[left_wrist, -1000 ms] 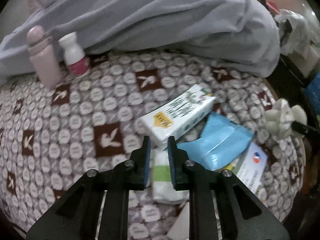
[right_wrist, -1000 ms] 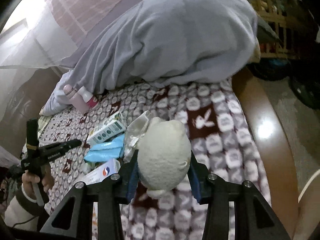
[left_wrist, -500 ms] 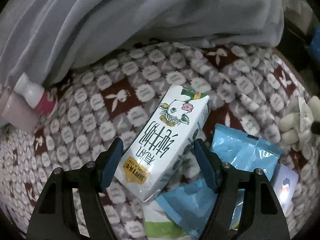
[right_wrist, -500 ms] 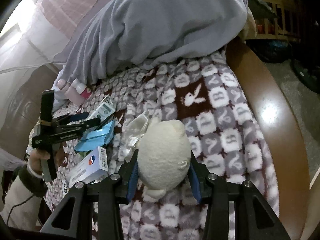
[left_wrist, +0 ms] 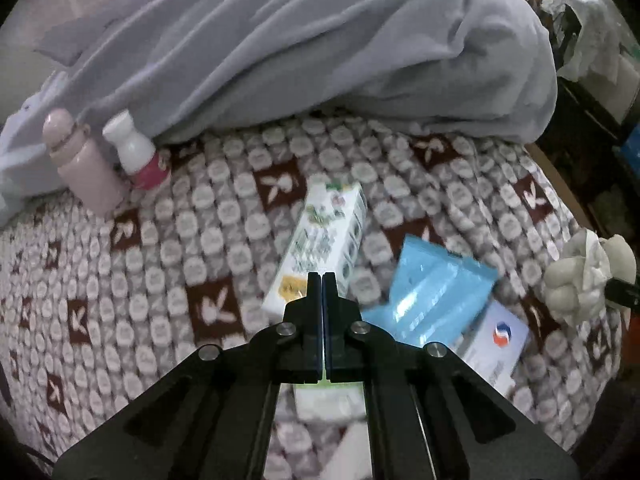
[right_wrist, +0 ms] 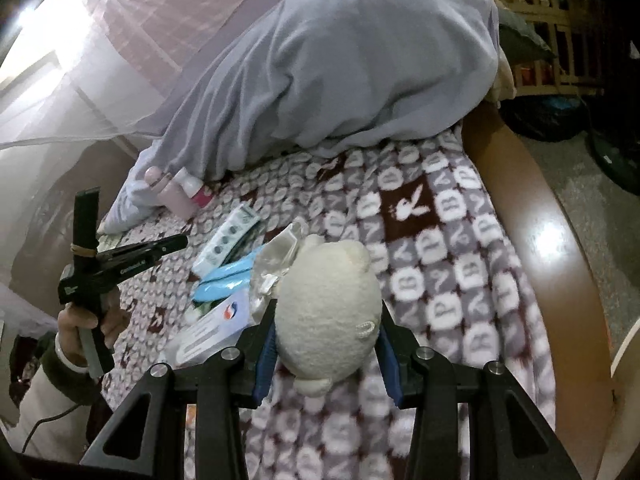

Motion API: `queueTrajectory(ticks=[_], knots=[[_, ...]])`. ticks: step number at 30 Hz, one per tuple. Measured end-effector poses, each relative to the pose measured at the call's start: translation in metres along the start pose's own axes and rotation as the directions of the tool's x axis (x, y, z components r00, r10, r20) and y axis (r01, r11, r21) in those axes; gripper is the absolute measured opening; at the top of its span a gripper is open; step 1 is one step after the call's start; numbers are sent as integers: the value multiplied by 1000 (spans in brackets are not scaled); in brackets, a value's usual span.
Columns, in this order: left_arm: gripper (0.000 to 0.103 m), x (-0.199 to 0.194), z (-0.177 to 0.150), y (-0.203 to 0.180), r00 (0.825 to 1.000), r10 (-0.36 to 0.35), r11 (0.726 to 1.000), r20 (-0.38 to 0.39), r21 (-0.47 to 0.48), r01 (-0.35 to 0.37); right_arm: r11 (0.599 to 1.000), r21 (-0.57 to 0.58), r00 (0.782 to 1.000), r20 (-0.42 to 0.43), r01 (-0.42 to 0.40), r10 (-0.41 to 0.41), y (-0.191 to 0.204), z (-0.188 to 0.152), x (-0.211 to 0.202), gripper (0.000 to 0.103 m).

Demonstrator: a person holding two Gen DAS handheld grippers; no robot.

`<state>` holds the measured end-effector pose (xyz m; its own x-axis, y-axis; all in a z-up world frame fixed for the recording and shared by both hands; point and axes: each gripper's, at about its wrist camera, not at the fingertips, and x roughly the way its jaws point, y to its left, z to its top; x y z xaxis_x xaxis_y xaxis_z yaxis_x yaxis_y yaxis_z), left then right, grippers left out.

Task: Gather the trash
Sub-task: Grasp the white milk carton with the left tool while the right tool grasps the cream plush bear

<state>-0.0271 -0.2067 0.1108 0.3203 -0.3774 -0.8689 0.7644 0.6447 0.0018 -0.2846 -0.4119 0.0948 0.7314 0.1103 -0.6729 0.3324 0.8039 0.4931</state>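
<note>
On the bed blanket (left_wrist: 224, 216), milk carton (left_wrist: 324, 240) lies left of snack packet (left_wrist: 436, 292), box (left_wrist: 492, 344) at the packet's near right, two bottles (left_wrist: 132, 152) far left against heaped duvet (left_wrist: 320, 48) behind.

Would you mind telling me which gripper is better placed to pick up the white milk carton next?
Left. The left gripper is shut and empty, right at the white milk carton. The right gripper is already clamped on the cream plush toy.
</note>
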Motion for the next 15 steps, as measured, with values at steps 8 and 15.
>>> queueTrajectory(ticks=[8, 15], knots=[[66, 16, 5, 15, 1000, -10, 990, 20, -140, 13, 990, -113, 972, -211, 83, -106, -5, 0, 23, 42], [67, 77, 28, 18, 995, 15, 987, -94, -160, -30, 978, -66, 978, -62, 196, -200, -16, 55, 50, 49]])
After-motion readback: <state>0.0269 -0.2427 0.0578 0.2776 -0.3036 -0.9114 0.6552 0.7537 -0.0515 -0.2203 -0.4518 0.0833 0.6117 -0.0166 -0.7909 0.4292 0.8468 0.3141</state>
